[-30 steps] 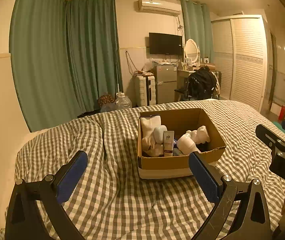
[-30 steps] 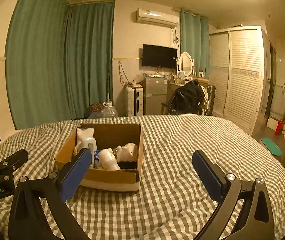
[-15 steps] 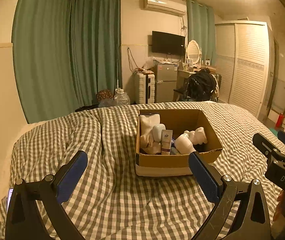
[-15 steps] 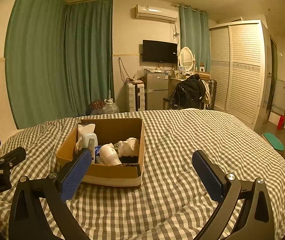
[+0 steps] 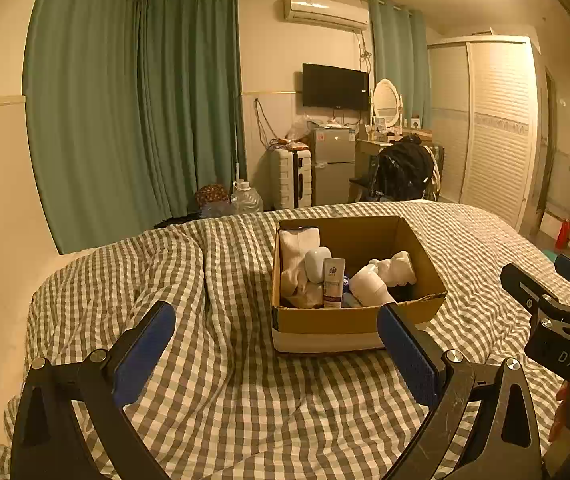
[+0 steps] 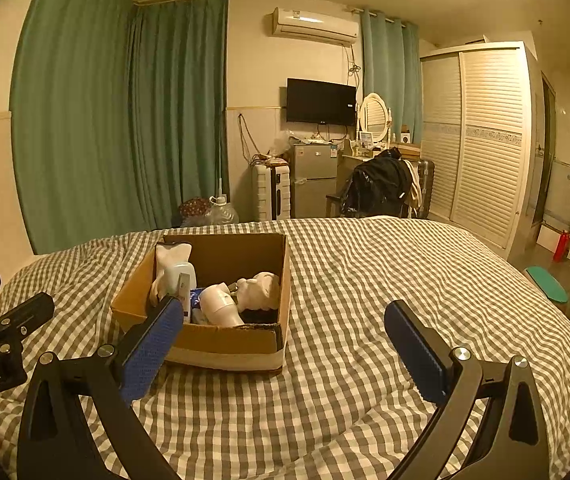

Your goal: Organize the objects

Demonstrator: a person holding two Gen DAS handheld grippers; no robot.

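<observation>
An open cardboard box (image 5: 325,320) (image 6: 221,342) rests on the checked bed cover. Inside it stand a folded white cloth (image 5: 297,244), a white bottle (image 5: 317,264), a white tube (image 5: 333,282), a pale hair dryer (image 5: 371,286) (image 6: 221,306) and a cream plush toy (image 5: 399,268) (image 6: 263,290). My left gripper (image 5: 275,346) hovers open just short of the box's near wall, nothing between its fingers. My right gripper (image 6: 285,344) is open too, in front of the box's right corner. Each gripper shows at the edge of the other's view.
The checked duvet (image 6: 385,280) spreads wide to the right of the box and bunches into folds (image 5: 165,272) on the left. Past the bed stand green curtains (image 5: 133,112), a suitcase (image 5: 289,178), a small fridge (image 5: 333,164) and a wardrobe (image 6: 485,140).
Both grippers have drawn back and risen slightly, so the box sits a little lower and farther in both views. Both stay open, and the box's contents have not moved.
</observation>
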